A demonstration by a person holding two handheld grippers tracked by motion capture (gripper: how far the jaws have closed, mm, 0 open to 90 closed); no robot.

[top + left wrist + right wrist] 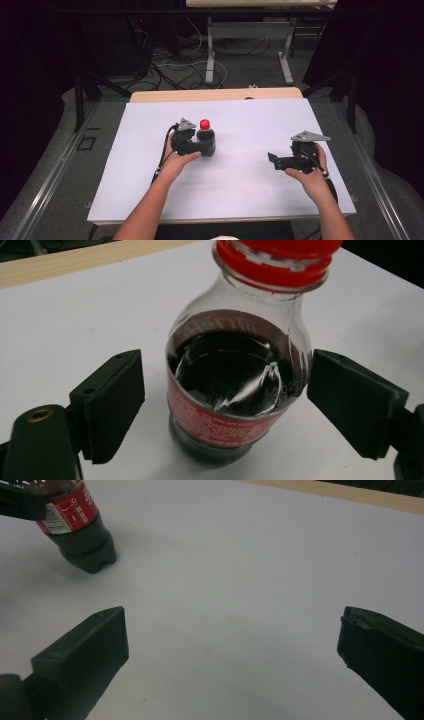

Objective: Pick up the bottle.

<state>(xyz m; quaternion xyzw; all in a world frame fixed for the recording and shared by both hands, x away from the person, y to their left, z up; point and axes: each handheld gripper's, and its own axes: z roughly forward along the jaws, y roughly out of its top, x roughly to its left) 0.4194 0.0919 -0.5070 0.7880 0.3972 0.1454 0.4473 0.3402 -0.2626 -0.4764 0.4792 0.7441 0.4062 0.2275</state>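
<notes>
In the high view, a small bottle (pixel 205 135) of dark drink with a red cap (pixel 204 123) is seen standing upright on the white table top (pixel 240 195), a little left of the middle. The left gripper (pixel 207 148) is held right at the bottle, its jaws placed on either side of the lower body, and the left hand (pixel 176 159) is wrapped around its handle. The right gripper (pixel 273 160) is held well apart from the bottle, over the right part of the table, and is pointed leftward; it is gripped by the right hand (pixel 307 172). A strip of bare wood (pixel 215 95) is seen along the far edge of the table, and cables (pixel 175 70) and the legs of another table (pixel 210 55) are seen on the floor beyond. Nothing is placed between the two grippers.

In the left gripper view, the bottle (pixel 235 385) is framed between the two black jaws. The jaws are spread wide: a clear gap is left on the left side, while the right jaw is seen very close to the bottle's wall, though contact cannot be told. The red label (pixel 220 422) is wrapped round the body, and the cap (pixel 280 260) is cut off at the top edge.

In the right gripper view, the jaws are opened wide with bare white table (pixel 240 580) between them. The bottle's base and label (pixel 80 530) are seen far off at the upper left.
</notes>
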